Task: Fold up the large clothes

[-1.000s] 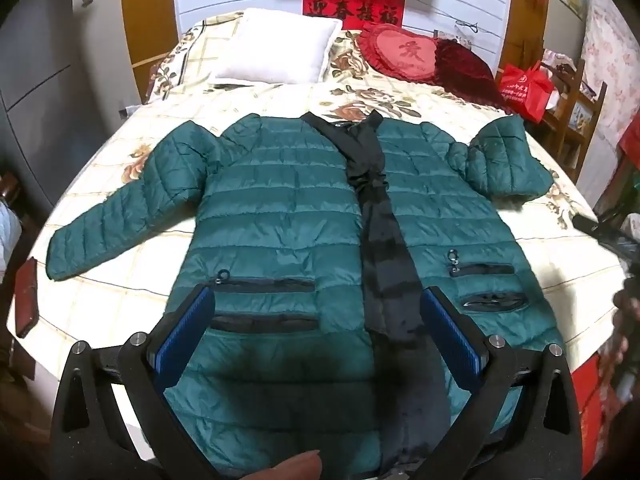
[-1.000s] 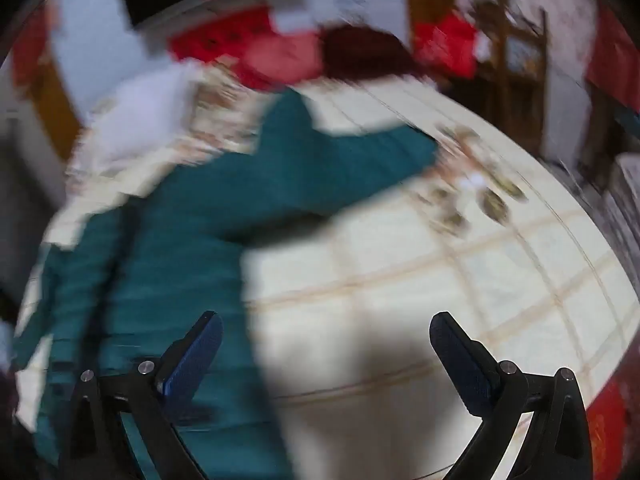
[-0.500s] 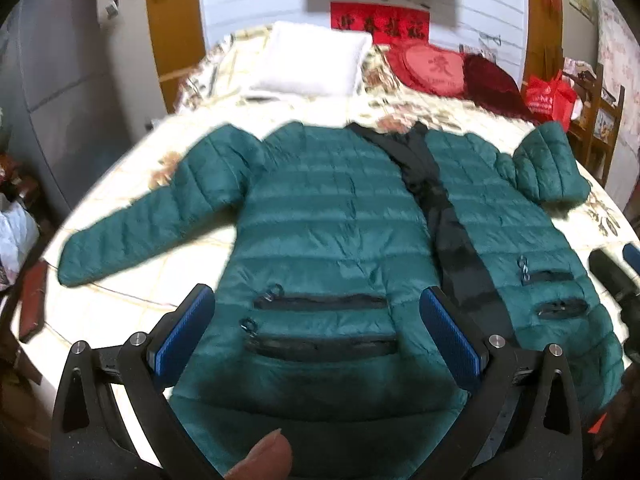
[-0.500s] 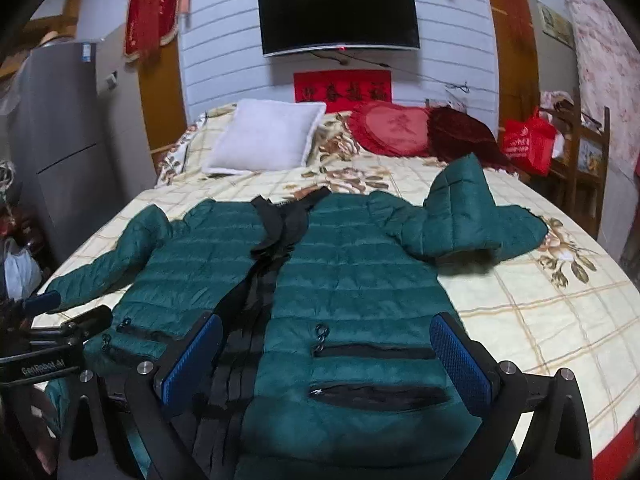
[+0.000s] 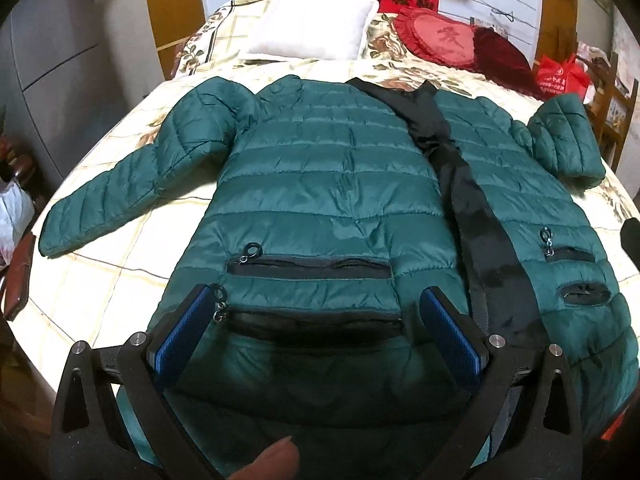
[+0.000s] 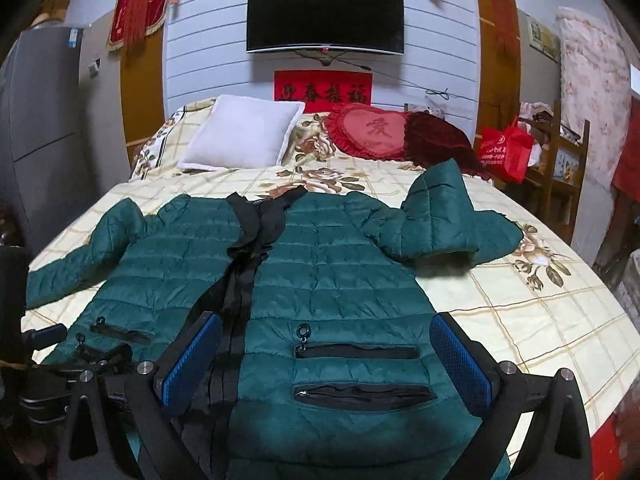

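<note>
Green jacket [image 5: 320,184] spread front-up across the bed [image 5: 100,280], collar toward the white pillow [image 5: 312,24], hem at the near edge. Black lining strip [image 5: 476,208] running collar to hem down the open front.

Left gripper [image 5: 316,332] held over the jacket's near left panel, fingers wide apart, nothing between them; two zip pockets [image 5: 308,268] framed in the gap. Fingertip of the holding hand [image 5: 276,460] showing at the bottom edge.

Right gripper [image 6: 326,354] over the jacket's near right panel, fingers likewise spread and empty.

Left view only: far-left sleeve [image 5: 120,192] stretched straight out from the jacket; brown object [image 5: 18,272] beyond that cuff.

Right view only: other sleeve [image 6: 444,216] folded back on itself beside the jacket's shoulder; wall TV [image 6: 325,16] above the headboard; left gripper's body at the jacket's lower left corner; red bag [image 6: 504,150] and wooden shelf [image 6: 568,168] off the jacket's right.

Both views: red heart cushion [image 6: 370,130] beyond the collar, beside the pillow.
</note>
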Demonstrator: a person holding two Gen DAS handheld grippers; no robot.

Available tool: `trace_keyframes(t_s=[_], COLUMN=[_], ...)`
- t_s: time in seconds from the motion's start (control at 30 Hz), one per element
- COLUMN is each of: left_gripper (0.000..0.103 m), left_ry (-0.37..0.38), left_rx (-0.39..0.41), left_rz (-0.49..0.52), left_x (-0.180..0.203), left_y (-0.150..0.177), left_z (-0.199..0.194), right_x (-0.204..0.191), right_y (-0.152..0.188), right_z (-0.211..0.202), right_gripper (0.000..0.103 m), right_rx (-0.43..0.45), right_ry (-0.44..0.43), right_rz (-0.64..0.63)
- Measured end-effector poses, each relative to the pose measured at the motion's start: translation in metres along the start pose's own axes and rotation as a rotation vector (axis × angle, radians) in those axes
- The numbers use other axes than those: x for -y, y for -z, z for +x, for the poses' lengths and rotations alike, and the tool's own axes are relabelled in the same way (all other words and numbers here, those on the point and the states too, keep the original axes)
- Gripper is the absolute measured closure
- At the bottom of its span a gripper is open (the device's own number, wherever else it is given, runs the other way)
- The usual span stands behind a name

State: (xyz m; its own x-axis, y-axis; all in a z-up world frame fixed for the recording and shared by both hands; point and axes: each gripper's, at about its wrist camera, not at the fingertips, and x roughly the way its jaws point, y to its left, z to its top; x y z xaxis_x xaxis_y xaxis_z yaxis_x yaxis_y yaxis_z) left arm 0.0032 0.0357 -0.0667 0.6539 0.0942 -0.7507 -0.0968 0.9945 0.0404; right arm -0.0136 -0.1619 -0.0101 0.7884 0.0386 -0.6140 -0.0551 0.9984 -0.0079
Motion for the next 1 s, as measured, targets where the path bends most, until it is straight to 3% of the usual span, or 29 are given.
trace_keyframes(t_s=[1.0], left_gripper=[0.0], left_ry=[0.002], left_rx=[0.003], left_rz=[0.012], left_x=[-0.001], left_y=[0.001], left_z=[0.001], right_x=[0.002], right_y=[0.005], right_z=[0.001], right_gripper=[0.0], right_rx=[0.0], right_ry=[0.038], right_rz=[0.003])
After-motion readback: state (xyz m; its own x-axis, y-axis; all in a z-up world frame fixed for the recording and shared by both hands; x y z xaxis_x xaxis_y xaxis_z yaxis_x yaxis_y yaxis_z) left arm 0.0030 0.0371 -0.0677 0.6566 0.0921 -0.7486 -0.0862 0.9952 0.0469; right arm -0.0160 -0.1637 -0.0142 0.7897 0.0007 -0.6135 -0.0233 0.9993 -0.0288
